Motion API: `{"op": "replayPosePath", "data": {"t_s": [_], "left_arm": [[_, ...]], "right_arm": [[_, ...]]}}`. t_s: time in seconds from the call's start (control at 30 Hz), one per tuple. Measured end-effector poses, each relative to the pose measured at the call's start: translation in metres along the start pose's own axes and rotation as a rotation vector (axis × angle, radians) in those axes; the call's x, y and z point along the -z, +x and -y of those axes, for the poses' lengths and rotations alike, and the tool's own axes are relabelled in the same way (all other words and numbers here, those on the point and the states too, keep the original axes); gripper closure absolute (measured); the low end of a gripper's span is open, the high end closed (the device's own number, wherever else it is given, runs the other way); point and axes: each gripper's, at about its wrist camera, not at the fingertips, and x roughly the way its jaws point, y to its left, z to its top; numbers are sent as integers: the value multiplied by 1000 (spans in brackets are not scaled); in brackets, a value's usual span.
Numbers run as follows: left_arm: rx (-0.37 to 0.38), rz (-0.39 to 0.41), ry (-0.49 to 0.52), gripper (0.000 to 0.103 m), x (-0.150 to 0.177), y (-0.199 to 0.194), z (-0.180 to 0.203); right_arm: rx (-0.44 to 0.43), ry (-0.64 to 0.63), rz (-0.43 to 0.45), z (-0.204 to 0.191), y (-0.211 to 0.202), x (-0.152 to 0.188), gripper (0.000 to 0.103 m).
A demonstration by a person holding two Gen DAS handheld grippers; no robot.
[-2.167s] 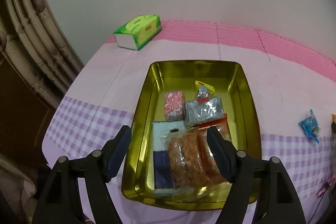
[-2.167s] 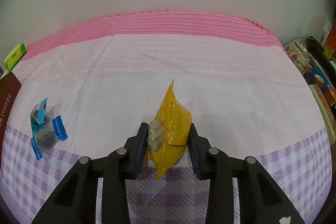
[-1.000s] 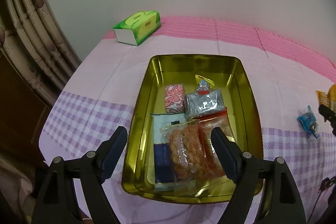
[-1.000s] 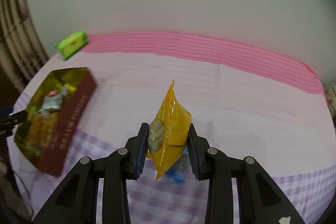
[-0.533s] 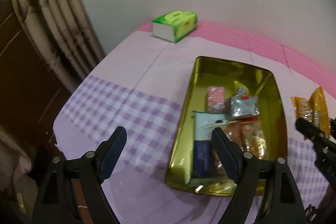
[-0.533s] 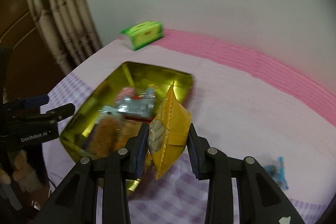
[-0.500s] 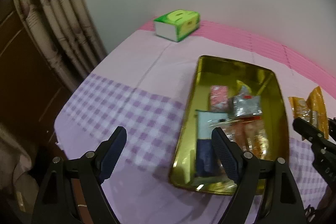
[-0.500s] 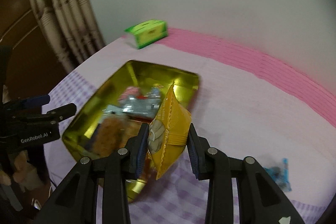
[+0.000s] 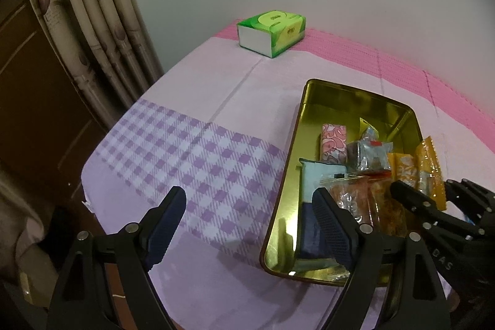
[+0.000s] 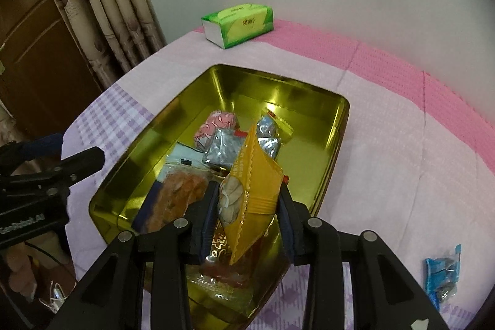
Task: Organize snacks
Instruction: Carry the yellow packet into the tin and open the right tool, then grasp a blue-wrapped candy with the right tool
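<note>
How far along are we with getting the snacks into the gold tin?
Several packets already lie in the gold tin. The right claw holds the yellow snack packet over the tin, its jaws just starting to open, not yet dropped. The left claw is open and empty beside it. A blue-wrapped snack is still out on the tablecloth.

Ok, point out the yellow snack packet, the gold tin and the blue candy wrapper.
yellow snack packet (image 10: 252,190), right wrist view, front face.
gold tin (image 10: 247,84), right wrist view, far inner wall.
blue candy wrapper (image 10: 443,276), right wrist view, wrapper middle.

One gold tray (image 10: 329,141), one green tissue box (image 10: 238,25), one yellow packet (image 10: 252,190), one blue candy wrapper (image 10: 442,279), two grippers.
</note>
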Motion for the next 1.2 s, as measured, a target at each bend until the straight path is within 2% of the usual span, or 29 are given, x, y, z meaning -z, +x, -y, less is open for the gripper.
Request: {"op": "replayPosePath", "data": {"t_s": [0.13, 0.27, 0.4, 0.57, 0.73, 0.87, 1.07, 1.2], "left_arm": [[-2, -2, 3, 19, 0, 1, 0], [8, -9, 1, 19, 1, 2, 2], [7, -6, -1, 19, 1, 2, 2], [16, -20, 3, 19, 2, 3, 4], [19, -21, 1, 19, 1, 4, 5], [20, -22, 3, 19, 1, 3, 5], [19, -24, 9, 19, 1, 3, 8], [16, -26, 8, 19, 2, 4, 9]], "right_arm": [[9, 7, -9, 2, 5, 2, 66], [21, 10, 13, 3, -2, 1, 55], [40, 35, 52, 11, -22, -2, 53], [92, 107, 78, 43, -55, 10, 52], [197, 222, 25, 97, -77, 37, 52], [267, 360, -51, 143, -88, 62, 52], [284, 547, -159, 188, -87, 85, 52], [286, 618, -175, 199, -82, 91, 55]]}}
